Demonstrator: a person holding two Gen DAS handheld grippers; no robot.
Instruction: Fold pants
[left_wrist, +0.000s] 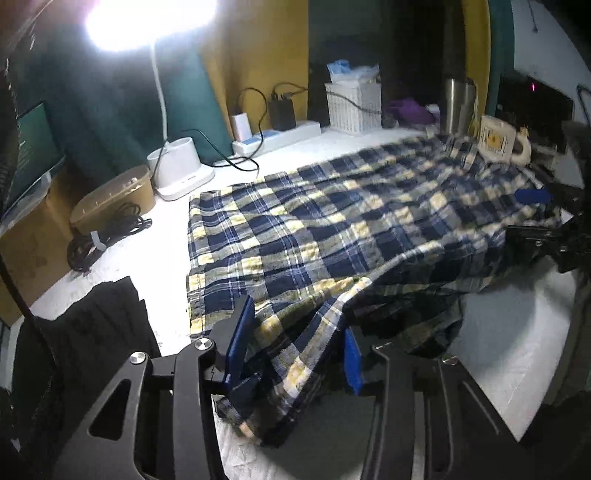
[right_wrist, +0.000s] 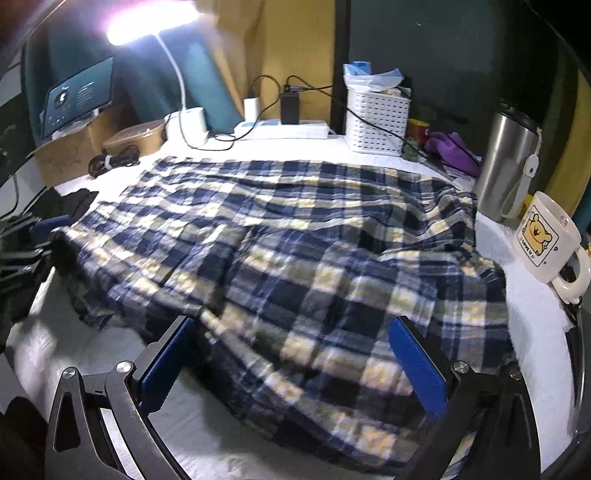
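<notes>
Pants (right_wrist: 295, 240), plaid in navy, yellow and white, lay spread across the white counter (right_wrist: 535, 332), long axis running side to side, hems at the left near a black cable (left_wrist: 103, 236). Pretty crowded back there: lamp (left_wrist: 181, 170), power strip (right_wrist: 284, 130), basket (right_wrist: 376, 122) along the far edge, a steel tumbler (right_wrist: 506, 158) and mug (right_wrist: 546, 243) tight on the right. Bare counter only along the near edge. Fabric was wrinkled, near edge lifted and bunched. Left tongs (left_wrist: 295, 354) were clamped on that near edge; right tongs (right_wrist: 295, 369) stood wide apart, straddling cloth without pinching it.
</notes>
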